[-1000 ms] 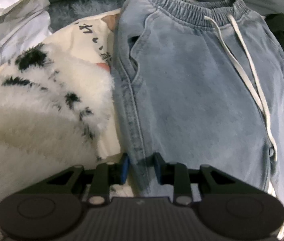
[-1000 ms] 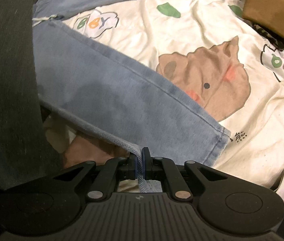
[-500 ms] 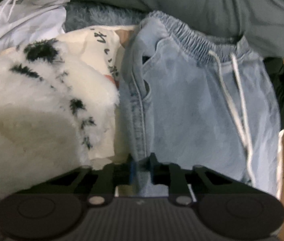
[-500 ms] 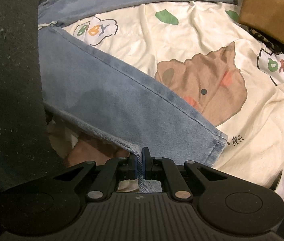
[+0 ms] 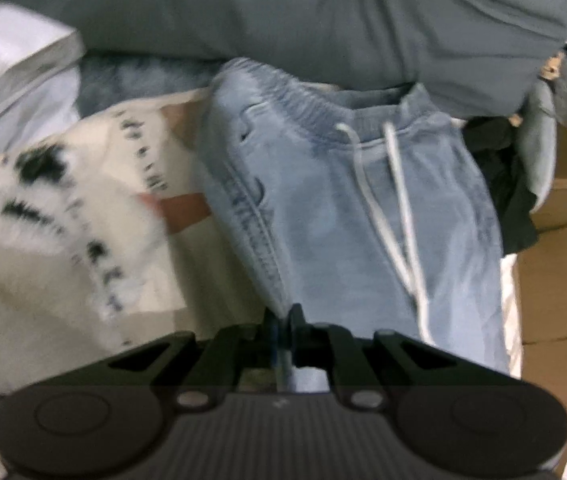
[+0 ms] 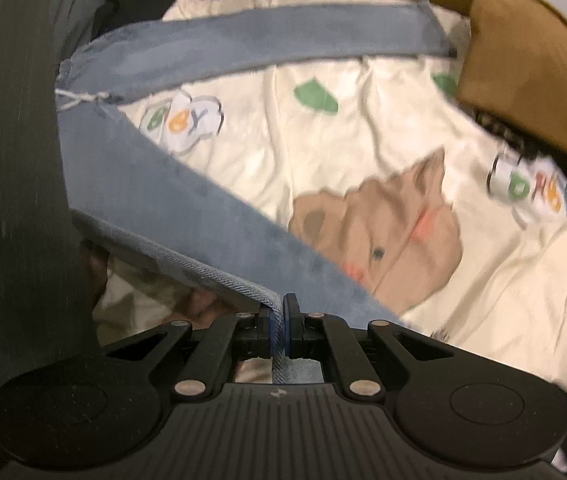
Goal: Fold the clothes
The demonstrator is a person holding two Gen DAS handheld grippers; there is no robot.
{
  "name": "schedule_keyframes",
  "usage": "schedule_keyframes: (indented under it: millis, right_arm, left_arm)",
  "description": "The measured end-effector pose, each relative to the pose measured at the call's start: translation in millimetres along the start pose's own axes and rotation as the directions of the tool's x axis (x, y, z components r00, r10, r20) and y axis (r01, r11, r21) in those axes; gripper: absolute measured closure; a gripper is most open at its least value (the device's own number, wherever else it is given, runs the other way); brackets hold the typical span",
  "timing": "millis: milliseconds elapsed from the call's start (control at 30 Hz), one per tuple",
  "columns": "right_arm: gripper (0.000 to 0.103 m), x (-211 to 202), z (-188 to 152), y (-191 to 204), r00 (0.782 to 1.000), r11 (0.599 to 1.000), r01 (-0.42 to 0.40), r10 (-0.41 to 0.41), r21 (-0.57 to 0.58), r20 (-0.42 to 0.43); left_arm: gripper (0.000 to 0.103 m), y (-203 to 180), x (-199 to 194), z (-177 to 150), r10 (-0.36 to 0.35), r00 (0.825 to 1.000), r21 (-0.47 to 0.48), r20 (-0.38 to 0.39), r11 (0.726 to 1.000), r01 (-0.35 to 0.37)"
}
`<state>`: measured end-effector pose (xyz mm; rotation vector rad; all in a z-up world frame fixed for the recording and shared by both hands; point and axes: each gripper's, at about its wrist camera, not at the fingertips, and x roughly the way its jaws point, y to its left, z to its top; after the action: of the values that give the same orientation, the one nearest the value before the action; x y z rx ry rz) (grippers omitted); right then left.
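Light blue denim trousers point(image 5: 347, 216) with an elastic waistband and a white drawstring point(image 5: 399, 216) hang lifted in the left wrist view. My left gripper point(image 5: 282, 322) is shut on their left side seam. In the right wrist view one trouser leg point(image 6: 187, 216) runs from upper left down to my right gripper point(image 6: 279, 310), which is shut on its edge near the hem. The other leg point(image 6: 267, 40) stretches across the top of that view.
A cream sheet with cartoon bears point(image 6: 379, 216) lies under the trousers. A white fluffy garment with black spots point(image 5: 47, 240) sits left, a brown cushion point(image 6: 531, 80) right. A person's grey-clad body point(image 5: 303, 16) is close behind the waistband. Cardboard boxes point(image 5: 551, 280) stand at the right.
The left gripper closed on the side seam and rose, lifting the waist end. The right gripper, still gripping the leg edge, also lifted and shifted, pulling the leg up off the sheet.
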<state>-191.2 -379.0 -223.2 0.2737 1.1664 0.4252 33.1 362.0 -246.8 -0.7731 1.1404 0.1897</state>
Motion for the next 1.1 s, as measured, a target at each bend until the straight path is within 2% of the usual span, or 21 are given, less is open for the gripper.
schedule_keyframes:
  millis: [333, 733, 1100]
  right_arm:
    - [0.102, -31, 68, -15, 0.99, 0.997, 0.049, -0.041, -0.06, 0.139]
    - [0.102, -58, 131, -25, 0.961, 0.992, 0.09, -0.062, -0.092, 0.27]
    - [0.102, -65, 166, -33, 0.946, 0.988, 0.119, -0.082, -0.099, 0.314]
  left_arm:
    - [0.098, -67, -16, 10, -0.055, 0.998, 0.088, 0.02, 0.995, 0.053]
    - [0.098, -114, -34, 17, -0.054, 0.997, 0.113, 0.063, 0.992, 0.046]
    - [0.098, -144, -37, 26, -0.08, 0.994, 0.147, 0.071, 0.987, 0.069]
